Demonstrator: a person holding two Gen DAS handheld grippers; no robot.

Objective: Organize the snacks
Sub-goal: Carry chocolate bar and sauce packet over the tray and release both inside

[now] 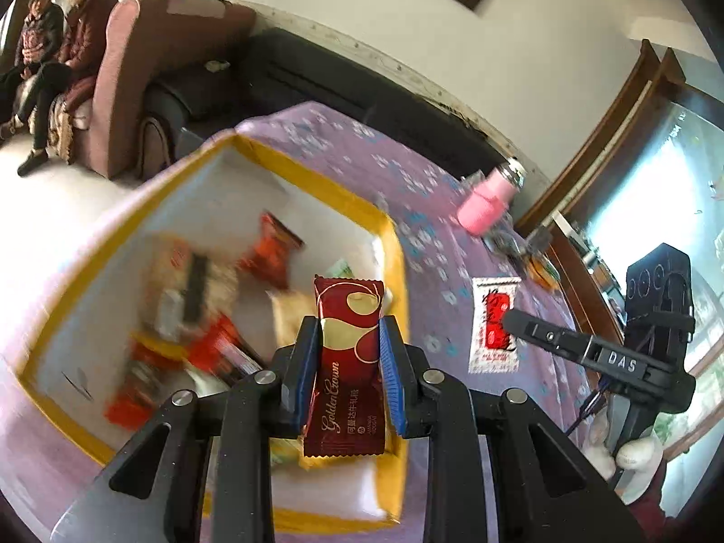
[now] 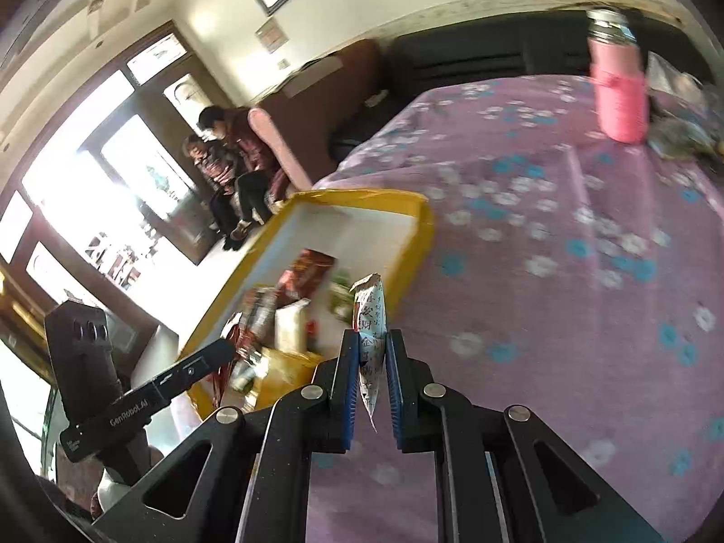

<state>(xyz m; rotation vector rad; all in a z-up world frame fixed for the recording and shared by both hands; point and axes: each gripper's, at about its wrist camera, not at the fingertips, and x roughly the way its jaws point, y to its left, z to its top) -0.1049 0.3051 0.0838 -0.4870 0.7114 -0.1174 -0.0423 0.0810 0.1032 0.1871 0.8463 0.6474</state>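
Observation:
My left gripper (image 1: 350, 330) is shut on a dark red Golden Crown snack packet (image 1: 346, 362), held above the near right part of a yellow-rimmed white box (image 1: 316, 181) that holds several snack packets (image 1: 271, 249). My right gripper (image 2: 372, 339) is shut on a white packet with red print (image 2: 371, 316), held edge-on just right of the box (image 2: 421, 226). In the left wrist view the same white and red packet (image 1: 493, 326) hangs from the right gripper's fingers (image 1: 543, 335) over the purple flowered cloth. The left gripper (image 2: 199, 366) shows in the right wrist view over the box.
A pink bottle (image 2: 617, 90) stands at the far side of the purple cloth (image 2: 543, 271), with small clutter (image 2: 678, 135) beside it. A black sofa (image 1: 362, 86) and a maroon armchair (image 1: 149, 68) lie beyond the table. Two people (image 1: 54, 45) sit at the far left.

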